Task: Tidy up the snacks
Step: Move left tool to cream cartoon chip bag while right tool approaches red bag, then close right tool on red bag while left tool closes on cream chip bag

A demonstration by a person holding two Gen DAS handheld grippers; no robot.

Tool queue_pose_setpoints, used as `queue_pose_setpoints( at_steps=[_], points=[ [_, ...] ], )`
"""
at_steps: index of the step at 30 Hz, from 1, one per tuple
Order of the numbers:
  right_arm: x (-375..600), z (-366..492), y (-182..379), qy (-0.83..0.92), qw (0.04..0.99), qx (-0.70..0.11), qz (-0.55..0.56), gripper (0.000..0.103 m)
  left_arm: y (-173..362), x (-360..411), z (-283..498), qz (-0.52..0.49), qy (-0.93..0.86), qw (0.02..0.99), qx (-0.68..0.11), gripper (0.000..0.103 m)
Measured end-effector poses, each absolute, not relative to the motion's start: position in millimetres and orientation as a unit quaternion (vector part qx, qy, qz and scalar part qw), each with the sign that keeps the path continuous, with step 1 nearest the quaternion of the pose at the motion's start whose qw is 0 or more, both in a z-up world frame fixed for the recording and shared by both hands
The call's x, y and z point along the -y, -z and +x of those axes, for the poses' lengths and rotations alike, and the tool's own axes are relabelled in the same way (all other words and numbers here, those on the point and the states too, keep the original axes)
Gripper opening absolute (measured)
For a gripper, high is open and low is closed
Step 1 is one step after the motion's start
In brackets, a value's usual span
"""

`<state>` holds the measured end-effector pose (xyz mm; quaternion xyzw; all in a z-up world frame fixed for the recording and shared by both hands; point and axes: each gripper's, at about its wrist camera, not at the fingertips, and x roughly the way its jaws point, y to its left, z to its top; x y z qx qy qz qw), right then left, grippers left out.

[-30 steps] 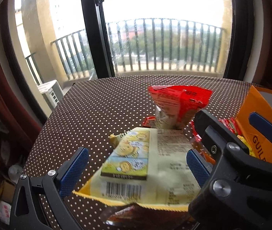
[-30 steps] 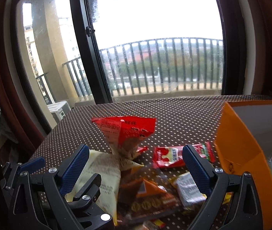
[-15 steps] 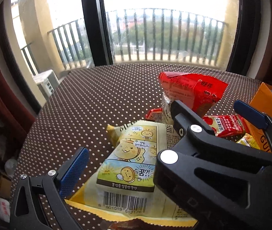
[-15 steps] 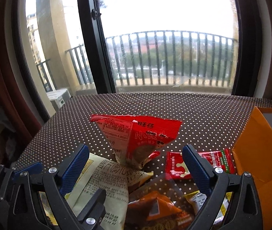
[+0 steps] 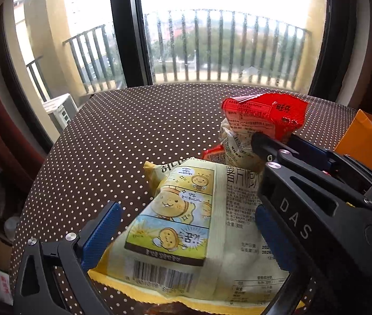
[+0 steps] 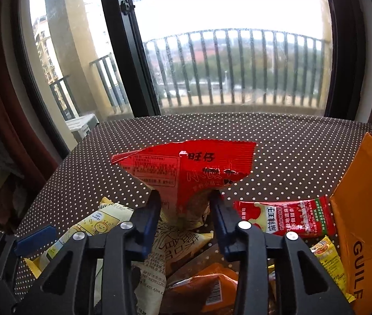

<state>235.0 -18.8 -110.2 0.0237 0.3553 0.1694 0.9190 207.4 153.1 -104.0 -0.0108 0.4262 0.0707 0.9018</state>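
Setting: daylight is coming through a window onto a balcony railing (image 6: 238,65) behind your brown polka-dot table (image 6: 291,152).
Landmark: the red snack bag (image 6: 186,173) is standing upright near the middle of the table, its crimped top edge flaring wide.
Right gripper (image 6: 186,204): you are pinching the lower, narrow part of the red snack bag; the jaws have just been closing and both blue pads are now pressing on its sides.
Left gripper (image 5: 186,233): your jaws are standing wide, one on either side of the yellow cartoon packet (image 5: 186,223); whether the pads are touching it cannot be told.
Yellow cartoon packet: it is lying flat just in front of the red snack bag, on the near side, partly overlapping other packets.
Red sachet (image 6: 283,218): it is lying flat just right of the red snack bag.
Orange box (image 6: 364,210): it is sitting open, right of the red snack bag and beyond the sachet.
Orange packet (image 6: 207,288): it is lying in front of the red snack bag, beneath your right gripper.
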Motion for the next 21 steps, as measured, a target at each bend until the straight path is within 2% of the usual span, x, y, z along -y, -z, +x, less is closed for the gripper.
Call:
queue_pose_setpoints(
  at_steps=[10, 16, 19, 21],
  points=[
    [34, 210, 91, -0.147, 0.939, -0.312, 0.004, 0.035, 103, -133, 202, -0.017, -0.046, 0.91, -0.413, 0.102],
    [51, 204, 103, -0.125, 0.935, -0.331, 0.016, 0.034, 118, -125, 201, 0.001, -0.074, 0.908, -0.413, 0.102],
    [54, 201, 106, -0.127, 0.934, -0.333, 0.021, 0.034, 121, -126, 197, -0.001, -0.09, 0.908, -0.409, 0.097],
    [54, 200, 108, -0.129, 0.933, -0.336, 0.02, 0.034, 124, -126, 196, 0.003, -0.102, 0.907, -0.41, 0.089]
  ],
)
